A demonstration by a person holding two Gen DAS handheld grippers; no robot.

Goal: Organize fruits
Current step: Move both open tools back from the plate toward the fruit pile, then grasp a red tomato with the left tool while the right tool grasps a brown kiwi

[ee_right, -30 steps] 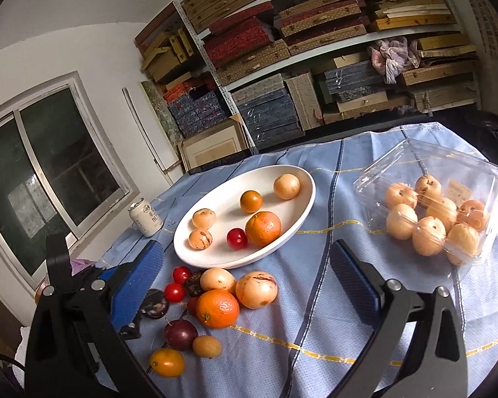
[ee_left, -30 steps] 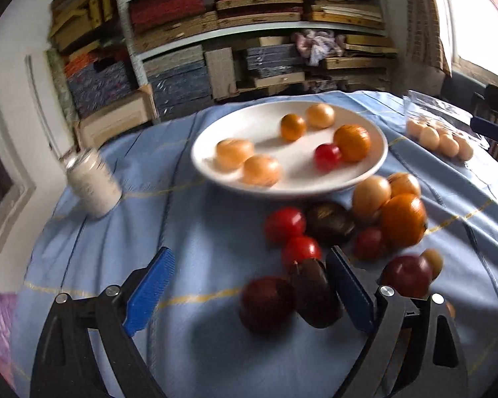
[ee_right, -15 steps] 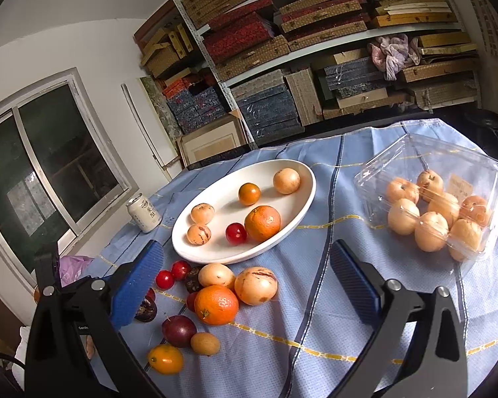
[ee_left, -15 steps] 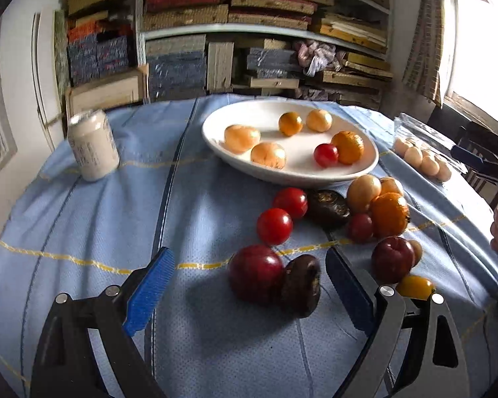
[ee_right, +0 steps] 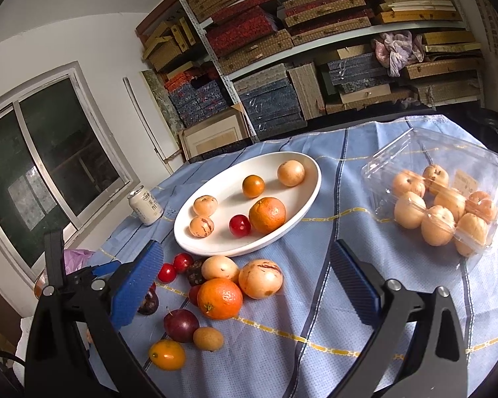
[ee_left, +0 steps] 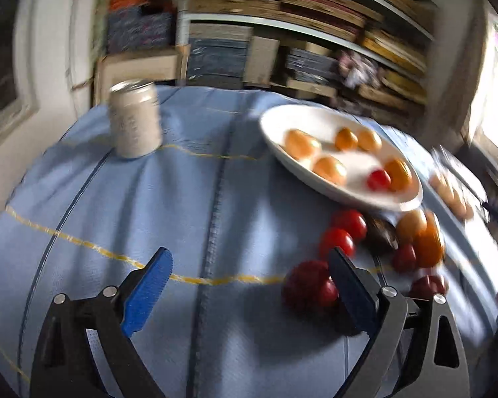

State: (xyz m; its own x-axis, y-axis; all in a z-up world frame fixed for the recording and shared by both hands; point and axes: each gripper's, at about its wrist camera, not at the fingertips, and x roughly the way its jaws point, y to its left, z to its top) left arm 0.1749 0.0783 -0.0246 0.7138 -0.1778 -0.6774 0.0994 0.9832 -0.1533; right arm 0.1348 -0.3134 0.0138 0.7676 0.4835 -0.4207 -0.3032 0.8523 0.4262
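On the blue tablecloth (ee_right: 315, 298) a white oval plate (ee_right: 302, 229) carries six fruits: one orange (ee_right: 267, 215), one cherry tomato (ee_right: 239, 225) and four pale or small orange ones. A drink can (ee_right: 146, 206) stands near the left edge. A clear clamshell box (ee_right: 448, 199) near the right edge contains seven pale fruits. Eleven loose fruits lie before the plate. The left gripper (ee_left: 249, 295) is wide apart beside a dark red fruit (ee_left: 307, 287). The right gripper (ee_right: 245, 285) hangs apart, empty.
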